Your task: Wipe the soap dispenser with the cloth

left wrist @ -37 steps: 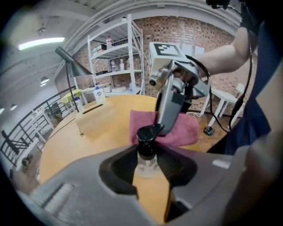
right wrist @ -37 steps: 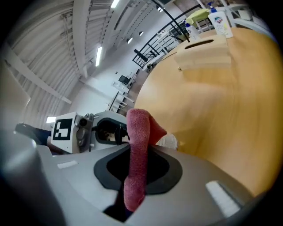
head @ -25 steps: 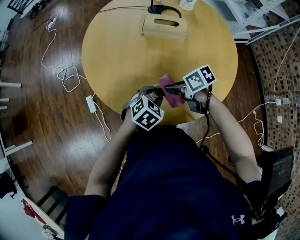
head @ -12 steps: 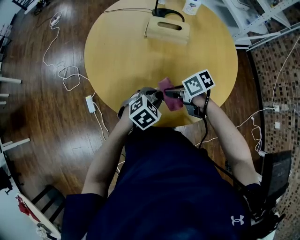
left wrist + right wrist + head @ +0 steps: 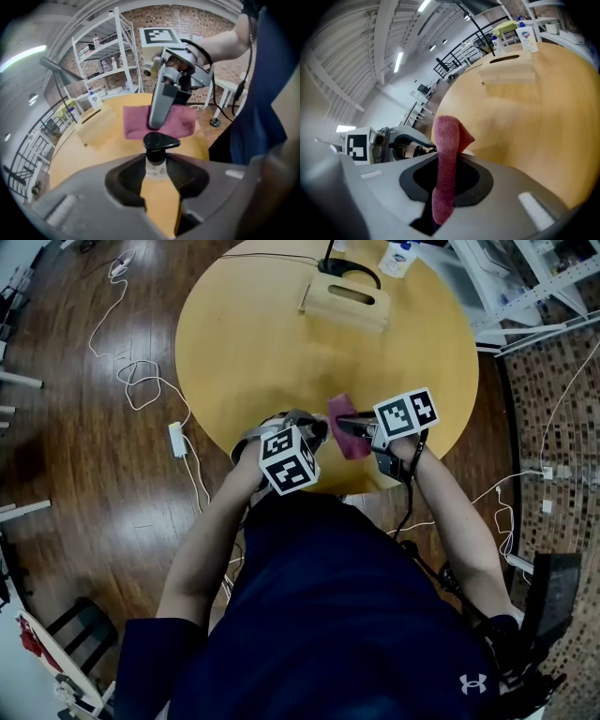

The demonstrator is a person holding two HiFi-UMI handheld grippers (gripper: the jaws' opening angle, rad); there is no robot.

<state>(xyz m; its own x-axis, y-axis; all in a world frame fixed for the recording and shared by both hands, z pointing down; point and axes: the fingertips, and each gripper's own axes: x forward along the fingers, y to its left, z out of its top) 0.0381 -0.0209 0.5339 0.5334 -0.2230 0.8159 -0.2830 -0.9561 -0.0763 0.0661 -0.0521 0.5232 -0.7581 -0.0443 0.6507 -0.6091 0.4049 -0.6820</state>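
Pink terry cloth (image 5: 352,444), head view: it hangs from the right gripper (image 5: 343,424) at the near edge of the round yellow wooden table (image 5: 262,343), beside the left gripper (image 5: 315,430). Same spot as a second ago. Only the left marker cube looks slightly rolled, so the dispenser is probably being turned against the cloth, wipe under way.

Left gripper view: jaws closing on the neck of the clear soap dispenser with black pump head (image 5: 159,140). Cloth just beyond the pump, contact unclear.

Right gripper view: jaws clamped on the cloth's fold.
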